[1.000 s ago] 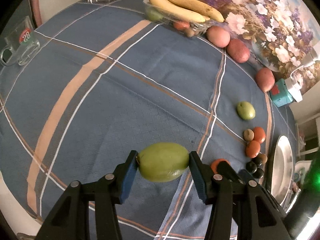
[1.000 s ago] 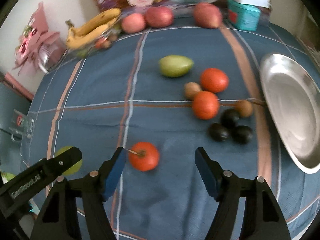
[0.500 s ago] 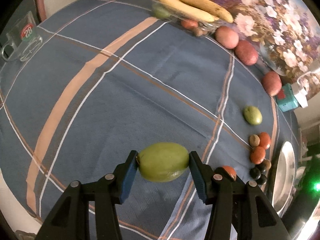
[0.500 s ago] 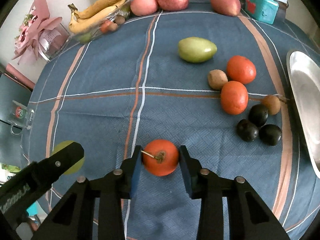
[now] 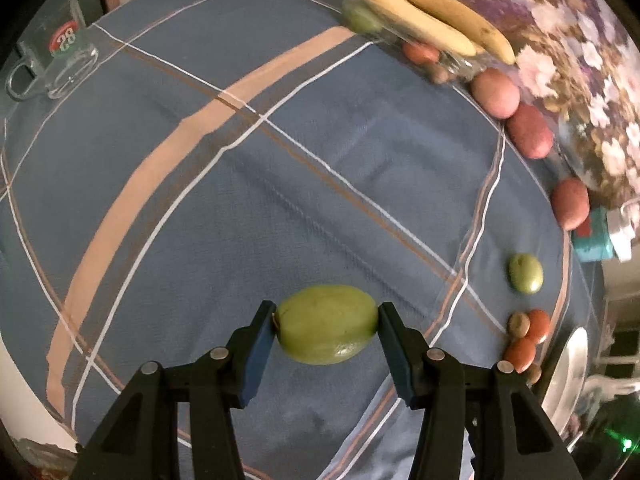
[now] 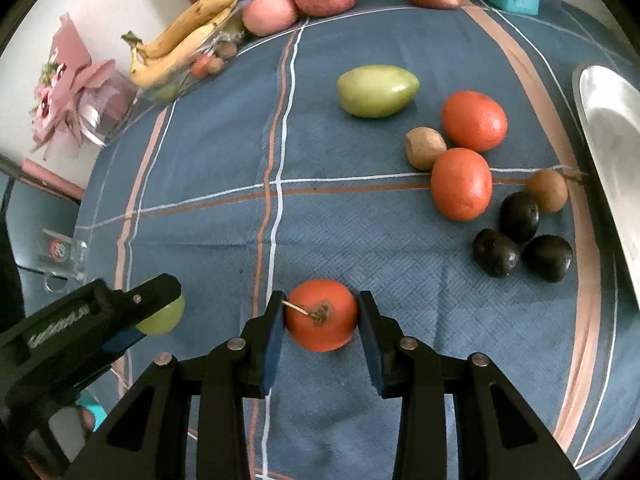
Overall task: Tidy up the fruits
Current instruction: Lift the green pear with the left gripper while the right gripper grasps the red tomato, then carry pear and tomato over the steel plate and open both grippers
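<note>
My left gripper (image 5: 327,325) clamps the green mango (image 5: 327,323), my right gripper (image 6: 321,316) the stemmed orange fruit (image 6: 321,314) — round, smooth skins could squirt loose if I tilt.

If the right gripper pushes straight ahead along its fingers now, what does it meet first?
Nothing close: the right gripper, shut on the stemmed orange-red fruit, faces bare blue checked tablecloth. The first thing roughly in line is the loose green oval fruit, slightly right; depth is unclear.

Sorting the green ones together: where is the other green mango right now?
In the right wrist view the loose green mango lies on the blue tablecloth, up and right of centre, just beyond the kiwi and two orange fruits.
</note>
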`<action>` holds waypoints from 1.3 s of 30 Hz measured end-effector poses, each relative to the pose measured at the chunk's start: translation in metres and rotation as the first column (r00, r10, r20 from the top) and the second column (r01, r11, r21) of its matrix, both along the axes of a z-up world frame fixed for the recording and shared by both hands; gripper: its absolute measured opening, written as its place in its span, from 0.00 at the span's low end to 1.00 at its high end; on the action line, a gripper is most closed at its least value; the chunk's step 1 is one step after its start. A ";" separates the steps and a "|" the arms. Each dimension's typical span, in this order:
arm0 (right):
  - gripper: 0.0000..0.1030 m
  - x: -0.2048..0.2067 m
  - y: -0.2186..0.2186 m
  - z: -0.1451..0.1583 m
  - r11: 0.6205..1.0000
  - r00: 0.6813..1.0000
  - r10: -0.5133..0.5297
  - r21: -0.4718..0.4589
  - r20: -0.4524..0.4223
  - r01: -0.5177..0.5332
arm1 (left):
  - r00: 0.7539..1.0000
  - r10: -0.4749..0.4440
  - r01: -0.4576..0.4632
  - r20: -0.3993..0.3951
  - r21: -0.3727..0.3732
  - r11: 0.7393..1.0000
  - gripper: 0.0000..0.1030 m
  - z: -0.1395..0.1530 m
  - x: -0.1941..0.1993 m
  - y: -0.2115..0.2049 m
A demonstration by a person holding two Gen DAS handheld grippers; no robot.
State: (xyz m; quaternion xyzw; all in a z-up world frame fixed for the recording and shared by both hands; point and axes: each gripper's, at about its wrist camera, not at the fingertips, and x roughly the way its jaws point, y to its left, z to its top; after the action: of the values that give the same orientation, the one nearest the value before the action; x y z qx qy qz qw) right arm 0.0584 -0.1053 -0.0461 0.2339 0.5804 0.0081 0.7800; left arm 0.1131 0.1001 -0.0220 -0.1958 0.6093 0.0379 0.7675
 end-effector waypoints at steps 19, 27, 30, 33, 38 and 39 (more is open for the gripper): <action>0.36 0.010 -0.064 0.057 0.988 0.983 -0.123 -0.072 0.133 0.133 | 0.998 -0.064 0.065 0.029 -0.035 0.997 0.53 0.016 0.039 -0.071; 0.36 -0.014 -0.136 0.072 0.953 0.954 -0.255 -0.127 0.156 0.276 | 0.971 -0.233 0.235 0.042 -0.029 0.972 0.53 0.025 0.035 -0.154; 0.36 -0.029 -0.170 0.073 0.917 0.928 -0.340 -0.165 0.154 0.364 | 0.946 -0.318 0.319 0.057 -0.019 0.948 0.53 0.030 0.029 -0.187; 0.36 -0.047 -0.201 0.074 0.873 0.896 -0.419 -0.206 0.149 0.443 | 0.906 -0.416 0.417 0.077 -0.001 0.909 0.53 0.034 0.019 -0.228; 0.36 -0.071 -0.237 0.075 0.806 0.848 -0.509 -0.262 0.150 0.531 | 0.816 -0.567 0.567 0.116 0.036 0.823 0.53 0.039 -0.001 -0.288; 0.36 -0.074 -0.242 0.075 0.797 0.840 -0.523 -0.264 0.148 0.543 | 0.803 -0.584 0.584 0.119 0.037 0.811 0.53 0.039 -0.005 -0.295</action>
State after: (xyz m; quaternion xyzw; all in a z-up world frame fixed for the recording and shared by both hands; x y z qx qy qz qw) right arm -0.0161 -0.3473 0.0285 0.2681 0.4589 -0.2904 0.7958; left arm 0.1084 -0.1948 0.0172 -0.0015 0.5907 -0.2127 0.7784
